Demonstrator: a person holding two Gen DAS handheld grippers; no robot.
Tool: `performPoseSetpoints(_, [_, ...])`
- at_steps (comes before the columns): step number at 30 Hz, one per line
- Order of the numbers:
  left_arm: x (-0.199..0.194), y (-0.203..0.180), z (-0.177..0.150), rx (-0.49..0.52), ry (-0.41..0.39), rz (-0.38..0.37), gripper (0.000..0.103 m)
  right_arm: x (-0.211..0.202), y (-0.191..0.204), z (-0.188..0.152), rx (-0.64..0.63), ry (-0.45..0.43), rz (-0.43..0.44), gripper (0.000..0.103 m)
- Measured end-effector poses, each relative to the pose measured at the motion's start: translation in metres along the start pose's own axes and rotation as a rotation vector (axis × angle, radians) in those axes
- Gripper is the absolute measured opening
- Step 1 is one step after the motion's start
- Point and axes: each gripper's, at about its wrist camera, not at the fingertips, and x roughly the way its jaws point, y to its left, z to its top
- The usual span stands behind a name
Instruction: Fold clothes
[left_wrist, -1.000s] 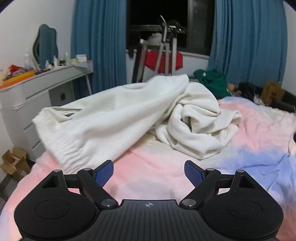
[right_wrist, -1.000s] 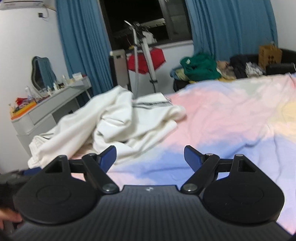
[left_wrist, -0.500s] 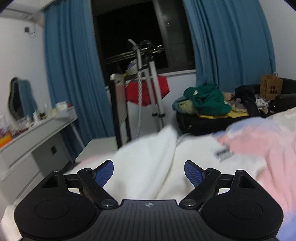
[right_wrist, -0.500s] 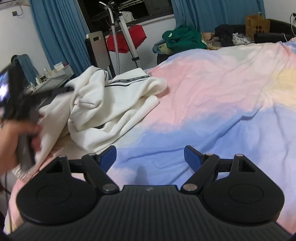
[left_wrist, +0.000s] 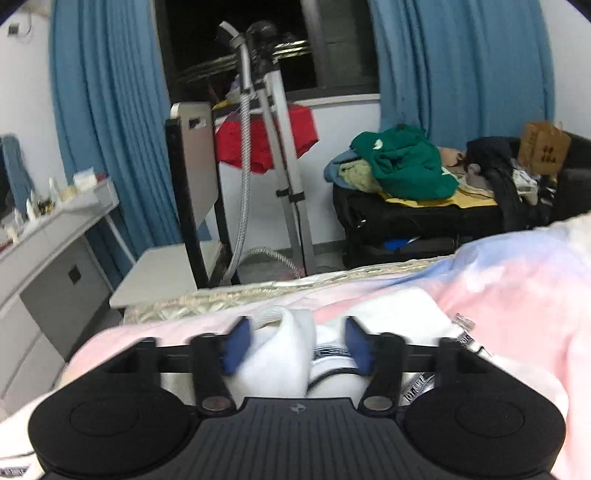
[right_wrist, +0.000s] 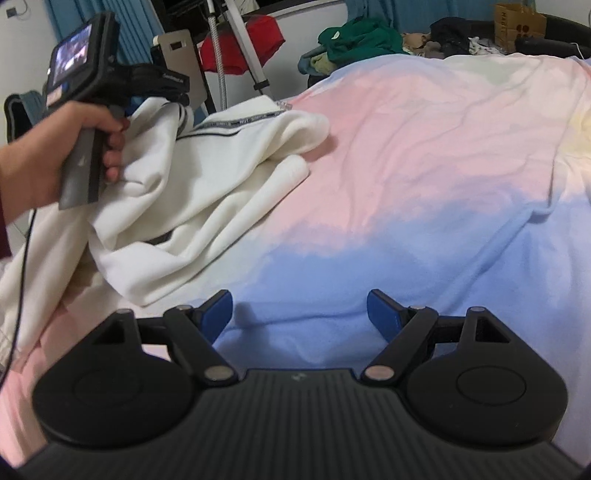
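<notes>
Left gripper (left_wrist: 295, 345) half-closed around a bunched fold of the white sweater (right_wrist: 192, 177), cloth between its pads; firm grip unclear. Sweater lies crumpled on bed (right_wrist: 424, 155), left side. Right gripper (right_wrist: 300, 314) open, empty, over bare sheet, sweater off to its left.

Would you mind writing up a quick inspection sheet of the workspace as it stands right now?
Surface: bed cover, pink, blue and pale yellow, lightly wrinkled.
Job's things: white garment crumpled at the bed's left side, a black-lettered band across it.
Clutter: green clothing pile and cardboard box beyond the bed.
Grippers: left hand-held gripper has a bunched fold of the garment between its fingers, part closed, grip not confirmed; right hand-held gripper open over bare cover, nothing between its fingers.
Cables: a thin black cable hangs below the left hand.
Surroundings: blue curtains, dark window, garment steamer stand, grey dresser.
</notes>
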Motion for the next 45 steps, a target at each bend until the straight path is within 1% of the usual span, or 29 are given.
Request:
performPoseSetpoints(1, [-0.013, 0.001, -0.003, 0.002, -0.008, -0.007, 0.007, -0.002, 0.001, 0.000, 0.000, -0.005, 0.005, 0.082])
performPoseSetpoints(9, [-0.137, 0.014, -0.028, -0.019, -0.082, -0.084, 0.005, -0.025, 0.006, -0.003, -0.002, -0.057, 0.051, 0.081])
performPoseSetpoints(10, [-0.161, 0.017, -0.036, -0.012, -0.106, -0.096, 0.005, -0.027, 0.007, -0.003, -0.002, -0.064, 0.056, 0.081])
performPoseSetpoints(14, [-0.249, 0.031, -0.075, -0.026, -0.187, -0.144, 0.005, -0.038, 0.010, -0.004, -0.002, -0.090, 0.079, 0.081])
performPoseSetpoints(17, [-0.304, 0.037, -0.118, -0.051, -0.225, -0.180, 0.005, -0.049, 0.012, -0.006, -0.005, -0.114, 0.097, 0.081])
performPoseSetpoints(20, [-0.339, 0.038, -0.170, -0.110, -0.190, -0.236, 0.004, -0.062, 0.014, -0.008, -0.004, -0.147, 0.108, 0.081])
performPoseSetpoints(23, [-0.352, 0.042, -0.217, -0.174, -0.149, -0.250, 0.004, -0.072, 0.015, -0.012, 0.006, -0.163, 0.124, 0.081])
performPoseSetpoints(25, [-0.349, 0.045, -0.241, -0.234, -0.097, -0.258, 0.004, -0.076, 0.015, -0.015, 0.013, -0.156, 0.147, 0.081])
performPoseSetpoints(27, [-0.345, 0.050, -0.250, -0.262, -0.056, -0.266, 0.005, -0.079, 0.017, -0.018, 0.019, -0.152, 0.170, 0.081])
performPoseSetpoints(31, [-0.338, 0.055, -0.255, -0.255, -0.022, -0.271, 0.005, -0.089, 0.021, -0.020, 0.031, -0.166, 0.232, 0.081])
performPoseSetpoints(35, [-0.329, 0.063, -0.264, -0.299, 0.006, -0.308, 0.005, -0.084, 0.040, 0.004, 0.010, -0.141, 0.241, 0.079])
performPoseSetpoints(37, [-0.323, 0.059, -0.263, -0.305, 0.024, -0.323, 0.005, -0.075, 0.054, 0.022, 0.009, -0.121, 0.262, 0.078])
performPoseSetpoints(40, [-0.315, 0.055, -0.263, -0.313, 0.045, -0.341, 0.005, -0.052, 0.080, 0.057, 0.016, -0.106, 0.274, 0.076])
performPoseSetpoints(42, [-0.308, 0.054, -0.264, -0.322, 0.059, -0.352, 0.005, -0.028, 0.106, 0.082, -0.008, -0.088, 0.270, 0.074])
performPoseSetpoints(43, [-0.304, 0.054, -0.265, -0.324, 0.068, -0.355, 0.005, -0.016, 0.118, 0.091, -0.021, -0.059, 0.269, 0.072])
performPoseSetpoints(44, [-0.301, 0.053, -0.266, -0.327, 0.078, -0.359, 0.005, -0.001, 0.130, 0.101, -0.026, -0.024, 0.257, 0.067])
performPoseSetpoints(45, [-0.298, 0.053, -0.267, -0.329, 0.083, -0.366, 0.005, 0.010, 0.139, 0.108, -0.032, -0.007, 0.254, 0.067])
